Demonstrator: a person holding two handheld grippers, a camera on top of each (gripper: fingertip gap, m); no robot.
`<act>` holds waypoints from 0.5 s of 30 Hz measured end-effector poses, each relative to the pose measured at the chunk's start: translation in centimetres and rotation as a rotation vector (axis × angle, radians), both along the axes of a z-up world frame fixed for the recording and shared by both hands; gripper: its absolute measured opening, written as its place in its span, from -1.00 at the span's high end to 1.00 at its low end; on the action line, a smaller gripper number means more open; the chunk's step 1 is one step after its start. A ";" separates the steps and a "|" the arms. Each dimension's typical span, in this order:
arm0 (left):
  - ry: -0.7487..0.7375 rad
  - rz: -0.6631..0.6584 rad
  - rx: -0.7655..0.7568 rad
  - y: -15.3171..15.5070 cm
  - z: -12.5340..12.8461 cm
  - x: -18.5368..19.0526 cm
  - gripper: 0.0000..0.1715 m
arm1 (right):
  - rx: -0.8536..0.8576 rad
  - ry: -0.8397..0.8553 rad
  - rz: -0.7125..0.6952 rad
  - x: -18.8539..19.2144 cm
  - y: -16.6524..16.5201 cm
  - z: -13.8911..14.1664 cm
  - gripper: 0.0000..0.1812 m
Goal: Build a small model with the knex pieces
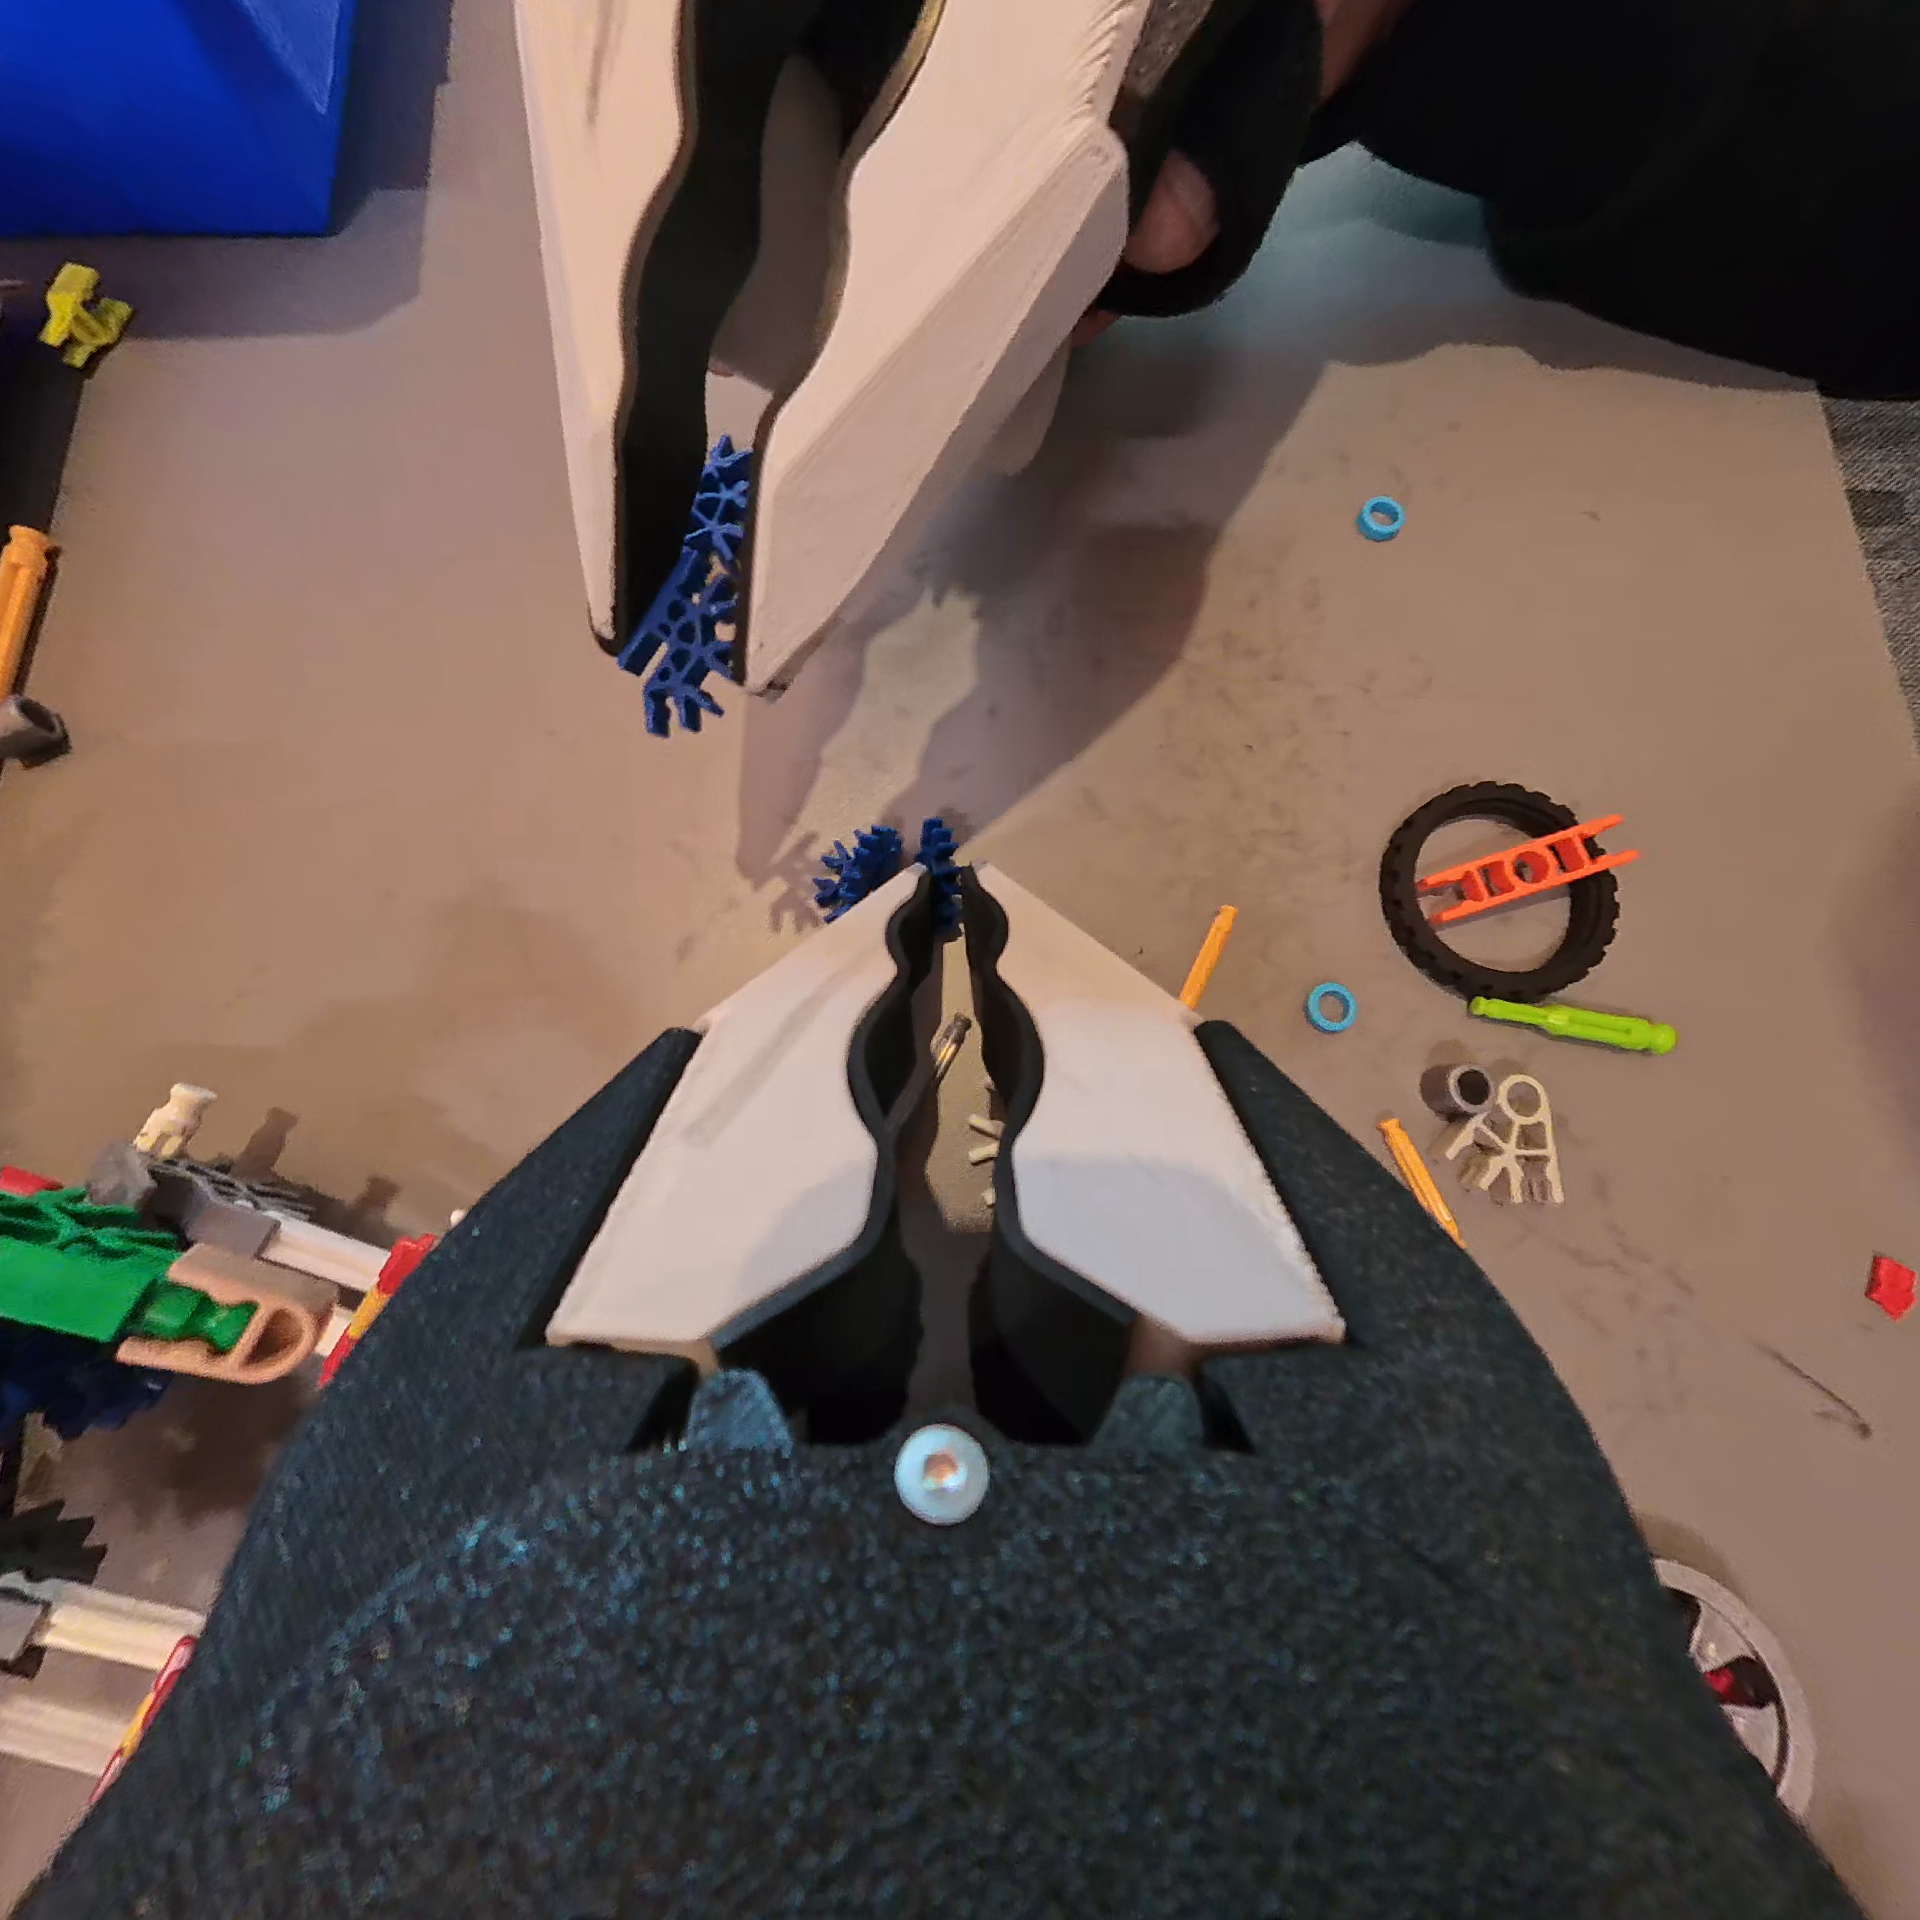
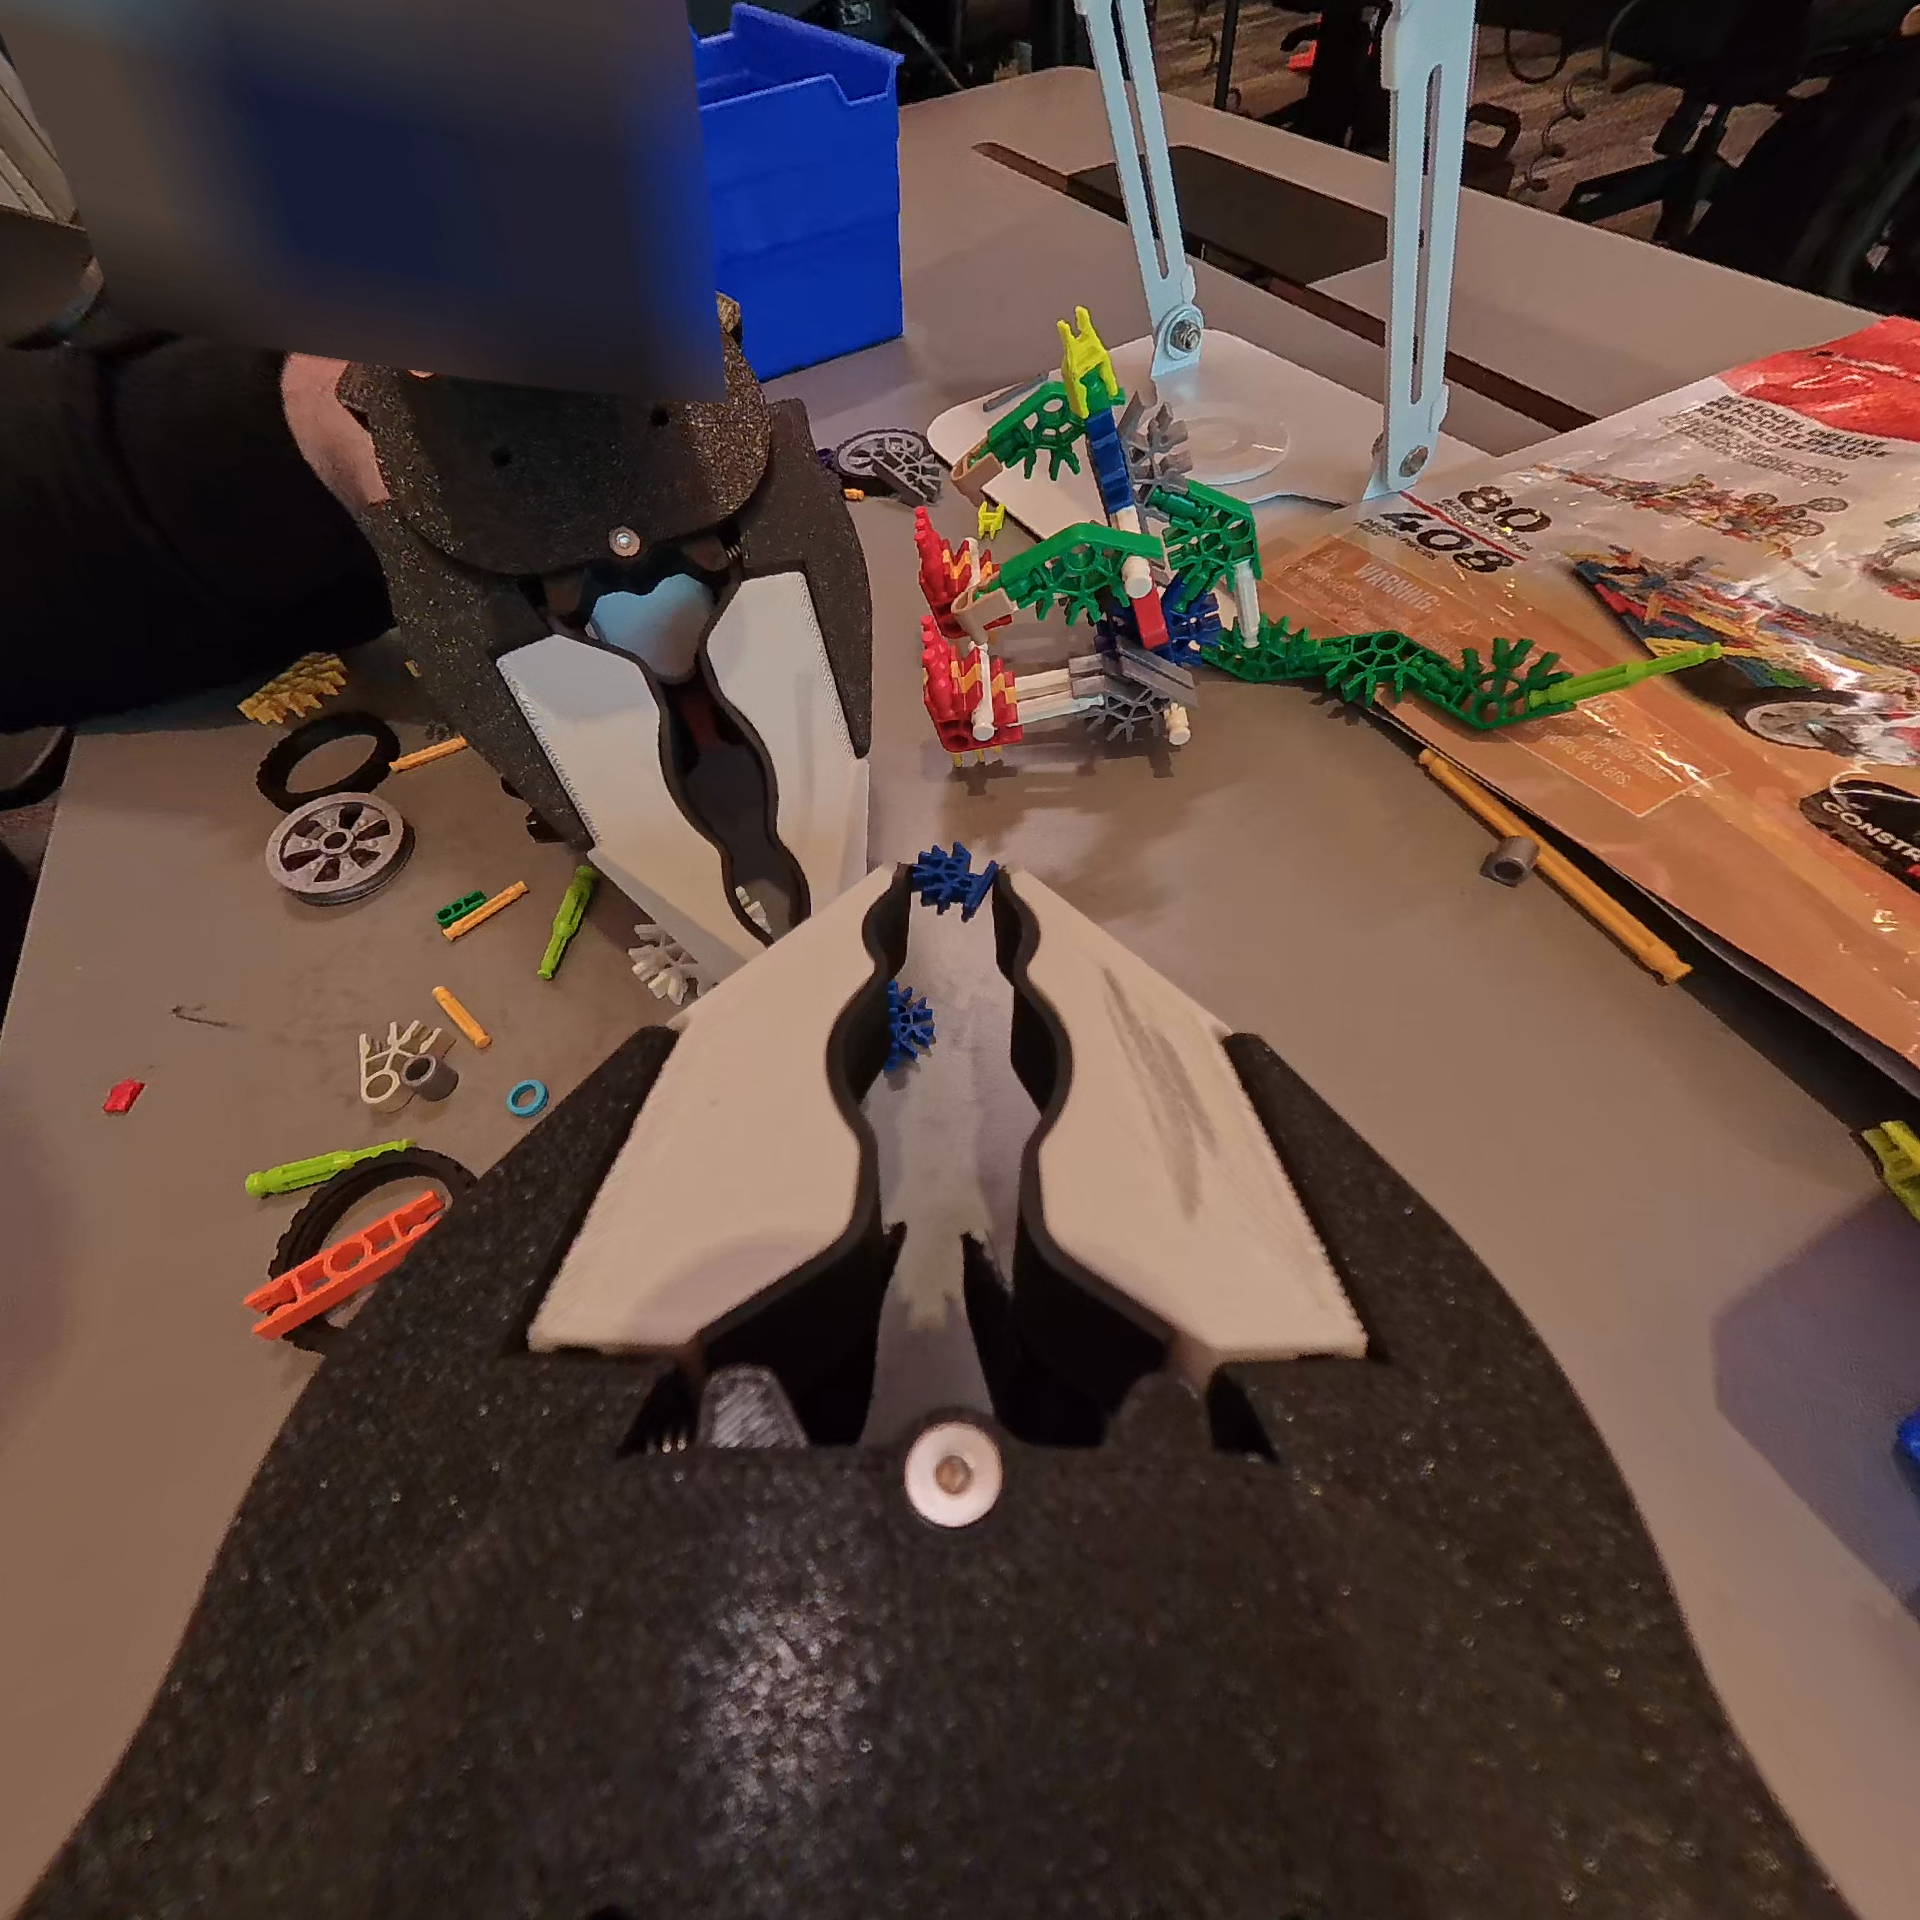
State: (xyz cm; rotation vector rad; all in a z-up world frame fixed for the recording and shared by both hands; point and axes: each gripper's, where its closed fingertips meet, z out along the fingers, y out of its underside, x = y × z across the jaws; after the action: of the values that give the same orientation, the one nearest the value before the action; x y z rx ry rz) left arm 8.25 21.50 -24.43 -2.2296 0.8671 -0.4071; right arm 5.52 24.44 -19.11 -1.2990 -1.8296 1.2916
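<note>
My left gripper (image 1: 943,881) is shut on a small blue snowflake connector (image 1: 938,857) at its tips, just above the grey table (image 1: 312,831). A second blue toothed part (image 1: 857,878) sticks out to the left of the tips. My right gripper (image 2: 951,883) is shut on another blue connector (image 2: 951,878). In the left wrist view the right gripper (image 1: 686,660) hangs above and ahead, tips down, with its blue piece (image 1: 691,613) between the fingers. In the right wrist view the left gripper (image 2: 769,925) comes in from the left, close beside the right one, over a white connector (image 2: 665,961).
A built model of green, red, blue and grey parts (image 2: 1091,582) stands behind. A blue bin (image 2: 800,187), a white lamp stand (image 2: 1195,436) and a printed bag (image 2: 1662,623) lie beyond. A black tyre with an orange piece (image 1: 1496,894), a grey wheel (image 2: 338,842) and loose rods lie around.
</note>
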 end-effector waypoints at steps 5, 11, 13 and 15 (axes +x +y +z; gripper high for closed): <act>-0.104 -0.043 -0.037 -0.7 0.6 1.3 0.99 | 0.001 0.000 0.000 0.0 0.0 0.0 0.84; -0.094 -0.043 -0.060 -0.8 -0.1 0.9 0.99 | 0.001 0.001 0.002 0.0 0.0 0.0 0.84; -0.079 -0.027 -0.056 -0.6 -0.3 0.5 0.97 | 0.001 0.001 0.001 0.0 0.0 0.0 0.84; -0.083 -0.025 -0.059 -0.6 -0.3 0.5 0.97 | 0.001 -0.001 0.000 0.0 0.0 0.0 0.84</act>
State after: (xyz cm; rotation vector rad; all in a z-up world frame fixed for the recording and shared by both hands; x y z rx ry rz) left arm 8.74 20.88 -24.74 -2.2405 0.8500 -0.5400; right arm 5.54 24.44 -19.14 -1.2985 -1.8308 1.2900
